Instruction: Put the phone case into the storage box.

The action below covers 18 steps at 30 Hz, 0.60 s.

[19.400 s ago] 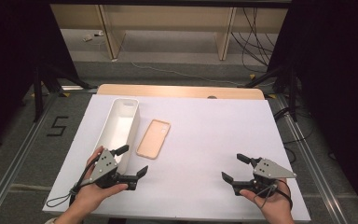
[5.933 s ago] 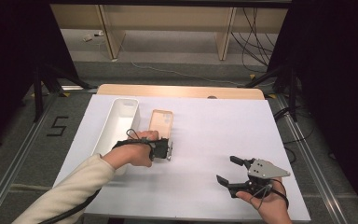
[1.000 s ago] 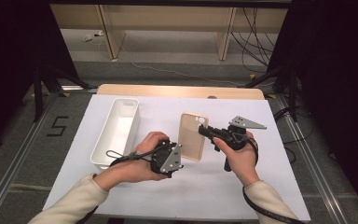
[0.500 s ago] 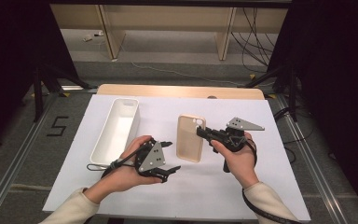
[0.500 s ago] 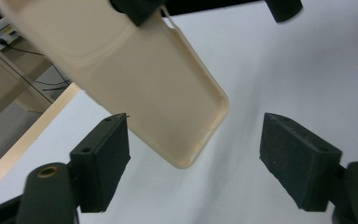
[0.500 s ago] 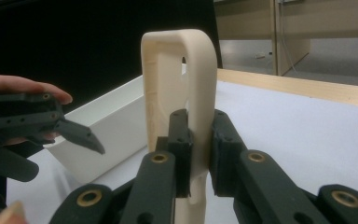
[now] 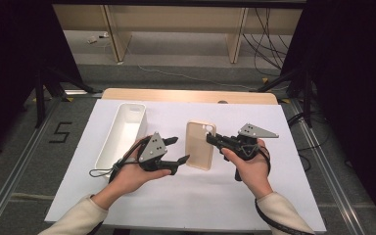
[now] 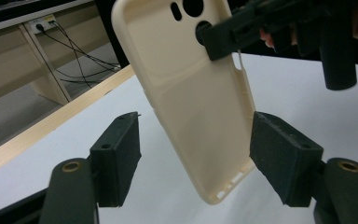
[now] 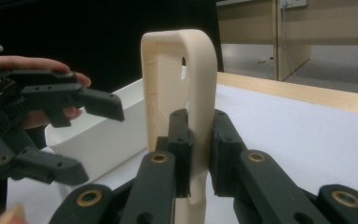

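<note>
A cream phone case [image 7: 199,146] is held off the white table, its camera cutout at the far end. My right gripper [image 7: 209,138] is shut on the case's edge by that cutout; in the right gripper view the pads [image 9: 181,140] pinch the case wall [image 9: 177,70]. My left gripper [image 7: 180,149] is at the case's near left corner. In the left gripper view its jaws stand on either side of the case's lower end [image 8: 191,93], with a clear gap at the left jaw. These jaws have just been closing with the case between them.
A long white tray [image 7: 108,147] lies on the left half of the white table [image 7: 284,196], just behind my left hand. A wooden strip [image 7: 186,95] runs along the table's far edge. Bare table surface lies to the right and in front.
My left gripper has swung back from the near left to the case's lower end. The right gripper has kept still with the case. Much earlier the case lay flat beside the tray.
</note>
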Motion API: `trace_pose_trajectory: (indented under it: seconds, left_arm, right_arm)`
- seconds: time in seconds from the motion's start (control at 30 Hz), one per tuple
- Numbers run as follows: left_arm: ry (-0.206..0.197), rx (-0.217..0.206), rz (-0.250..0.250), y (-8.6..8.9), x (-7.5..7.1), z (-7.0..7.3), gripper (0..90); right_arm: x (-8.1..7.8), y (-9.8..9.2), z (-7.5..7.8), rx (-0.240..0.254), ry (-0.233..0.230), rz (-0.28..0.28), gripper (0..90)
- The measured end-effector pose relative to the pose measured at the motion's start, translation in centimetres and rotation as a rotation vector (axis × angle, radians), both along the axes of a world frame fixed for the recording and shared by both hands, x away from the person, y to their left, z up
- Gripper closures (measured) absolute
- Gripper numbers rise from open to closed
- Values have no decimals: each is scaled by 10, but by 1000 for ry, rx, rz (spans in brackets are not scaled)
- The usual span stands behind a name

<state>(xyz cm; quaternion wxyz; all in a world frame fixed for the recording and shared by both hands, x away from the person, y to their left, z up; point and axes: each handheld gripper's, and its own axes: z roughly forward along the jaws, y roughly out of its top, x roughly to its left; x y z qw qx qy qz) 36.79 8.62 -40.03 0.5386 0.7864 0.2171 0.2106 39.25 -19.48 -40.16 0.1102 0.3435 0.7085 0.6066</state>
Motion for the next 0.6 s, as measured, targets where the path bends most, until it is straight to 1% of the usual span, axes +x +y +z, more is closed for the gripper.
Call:
trace_pose_trajectory:
  seconds: [0.03,0.07,0.1,0.13,0.2,0.23,0.3,0.33,0.4,0.47,0.5,0.53,0.6]
  left_arm:
    - [3,-8,11,-1,2,1,341]
    - [8,-15,13,-1,3,1,350]
    - [11,-16,9,-2,5,2,357]
    - [18,-24,16,-3,7,3,364]
    - [22,-32,32,-4,10,4,385]
    - [23,-41,37,-5,11,5,398]
    - [27,-53,56,-6,13,6,425]
    - [29,-60,64,-7,14,7,439]
    - [36,-75,80,-9,16,8,459]
    - [39,-85,97,-11,18,10,491]
    - [42,-95,108,-12,19,11,506]
    - [40,-98,117,-12,19,11,519]
    - [43,-121,141,-14,20,13,553]
  right_arm:
    - [0,0,0,1,0,1,816]
    - [0,0,0,5,-2,4,816]
    - [0,0,0,-1,-13,1,817]
    - [0,1,0,1,-3,1,816]
    - [0,1,0,-4,-8,0,816]
    - [-1,2,-1,-1,1,-1,816]
    - [-1,3,-1,1,-5,5,816]
    - [-1,2,-1,-8,1,8,816]
    - [-1,3,-1,-6,-2,3,816]
    - [-1,3,-1,-8,-15,2,816]
    - [-1,3,-1,-7,-7,5,816]
    - [-1,4,-1,-7,-7,5,816]
    - [-2,4,-2,-6,-5,7,816]
